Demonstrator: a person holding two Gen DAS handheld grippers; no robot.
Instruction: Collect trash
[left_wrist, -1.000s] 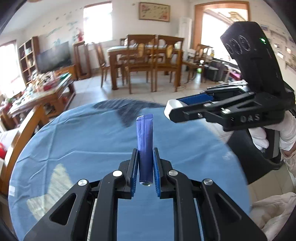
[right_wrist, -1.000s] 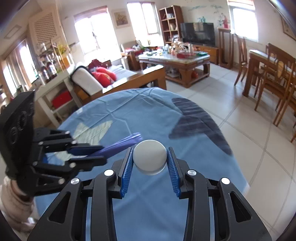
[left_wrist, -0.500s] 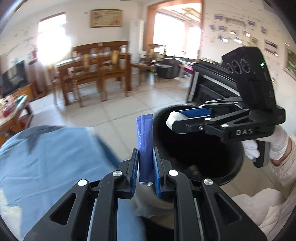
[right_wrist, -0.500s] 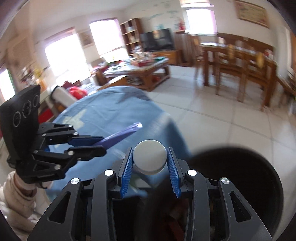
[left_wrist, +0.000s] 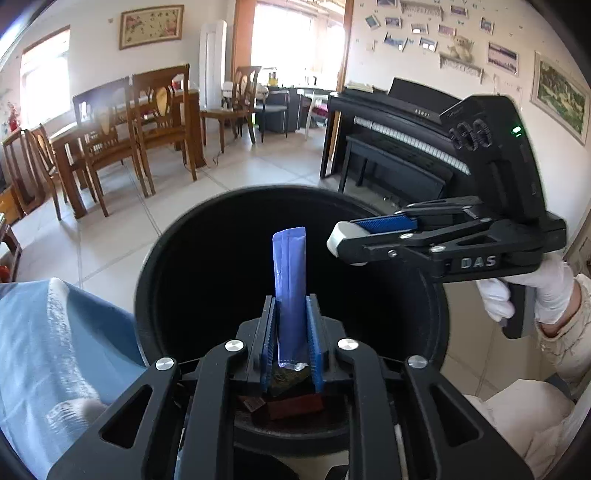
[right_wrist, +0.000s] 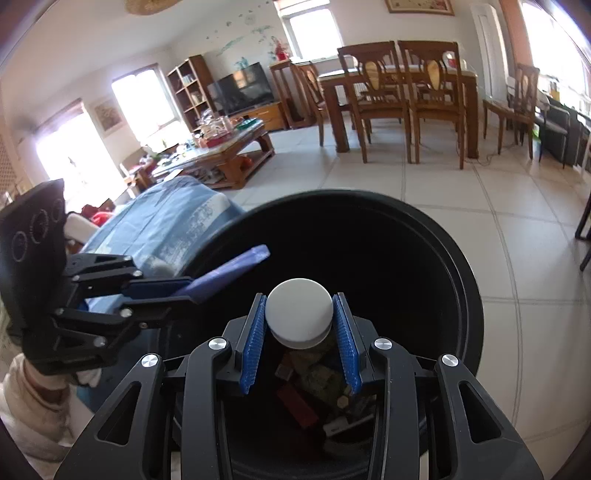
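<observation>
Left wrist view: left gripper (left_wrist: 291, 341) pinches a light, limp blue sachet (left_wrist: 290, 291) by its base, right gripper (left_wrist: 341, 243) clamps a rigid white cap (right_wrist: 299, 314), both over the black bin (left_wrist: 155, 258).

the black bin's (left_wrist: 147, 280) wide mouth is lying open beneath both hand-held grippers; trash (right_wrist: 314, 384) is sitting low at its bottom, and the blue-covered surface (left_wrist: 55, 332) is crowding its left rim.
</observation>
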